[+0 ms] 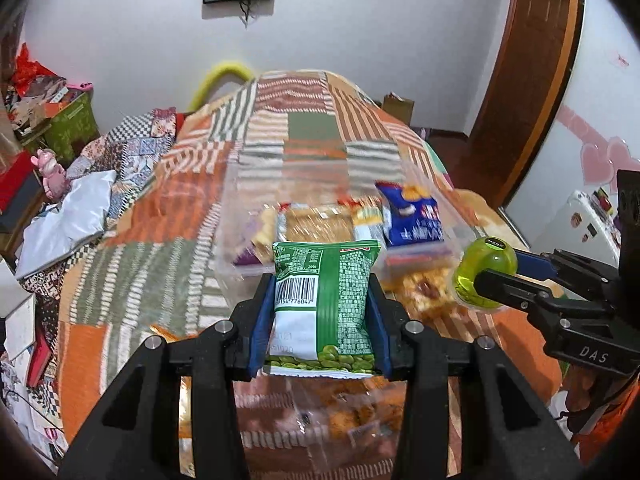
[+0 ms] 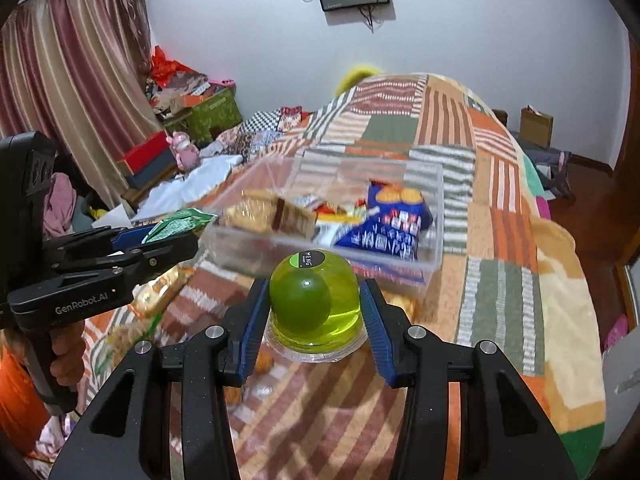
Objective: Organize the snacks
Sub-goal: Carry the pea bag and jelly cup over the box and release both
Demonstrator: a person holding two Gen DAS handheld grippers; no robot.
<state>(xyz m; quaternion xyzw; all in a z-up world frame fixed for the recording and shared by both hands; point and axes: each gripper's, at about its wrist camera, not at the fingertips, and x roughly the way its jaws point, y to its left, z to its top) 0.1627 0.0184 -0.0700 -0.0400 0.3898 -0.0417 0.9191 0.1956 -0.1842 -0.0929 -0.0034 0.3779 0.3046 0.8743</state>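
Note:
My left gripper (image 1: 320, 300) is shut on a green pea snack packet (image 1: 326, 304) and holds it above the bed, just short of a clear plastic box (image 1: 232, 216). The box holds several snacks, among them a blue packet (image 1: 414, 216) and a brown biscuit pack (image 1: 318, 226). My right gripper (image 2: 314, 308) is shut on a green dome-shaped jelly cup (image 2: 314, 304), held in front of the box (image 2: 434, 216). The right gripper with the cup (image 1: 484, 276) shows at the right of the left wrist view. The left gripper with its packet (image 2: 176, 224) shows at the left of the right wrist view.
Loose snack packets (image 1: 340, 416) lie on the patchwork blanket (image 1: 168, 280) below the grippers; more of them (image 2: 160, 292) show left of the cup. Clutter and boxes (image 2: 200, 112) stand at the left by the curtain. The bed edge drops off to the right (image 2: 576, 320).

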